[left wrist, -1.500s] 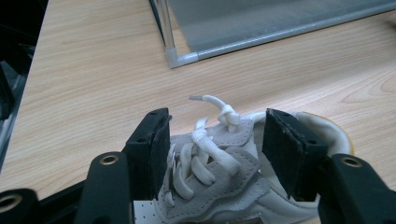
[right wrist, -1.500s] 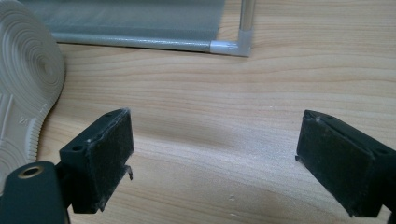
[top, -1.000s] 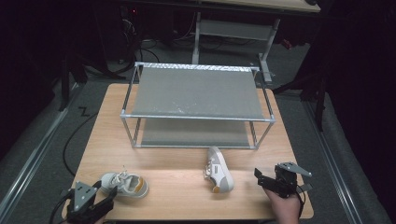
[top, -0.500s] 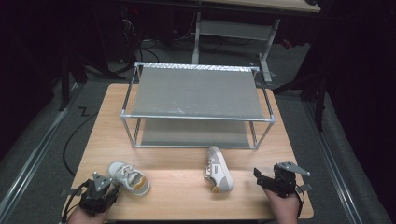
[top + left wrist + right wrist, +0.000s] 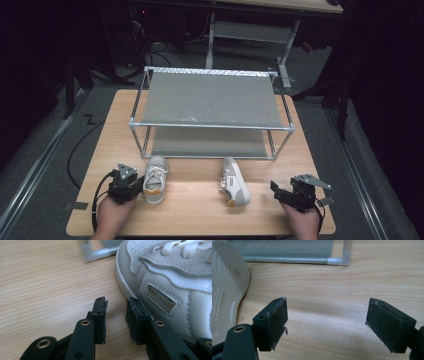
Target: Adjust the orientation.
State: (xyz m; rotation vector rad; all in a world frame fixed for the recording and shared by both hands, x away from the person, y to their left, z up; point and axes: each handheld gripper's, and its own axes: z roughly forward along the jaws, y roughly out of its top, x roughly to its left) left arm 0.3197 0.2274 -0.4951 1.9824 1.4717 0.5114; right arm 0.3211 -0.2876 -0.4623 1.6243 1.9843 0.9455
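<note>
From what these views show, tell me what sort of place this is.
Probably a lab or workshop set up for recording tasks, not a home: a bare wooden table holds only a two-tier rack and two shoes, with dark surroundings, cables on the floor and another bench behind.

**Two shoes on the bench**

A grey rack (image 5: 212, 112) stands on the wooden bench (image 5: 200, 205). The left gripper (image 5: 131, 184) sits just beside the upright shoe (image 5: 154, 178). The tipped shoe (image 5: 235, 187) lies apart from the right gripper (image 5: 280, 190).
</note>
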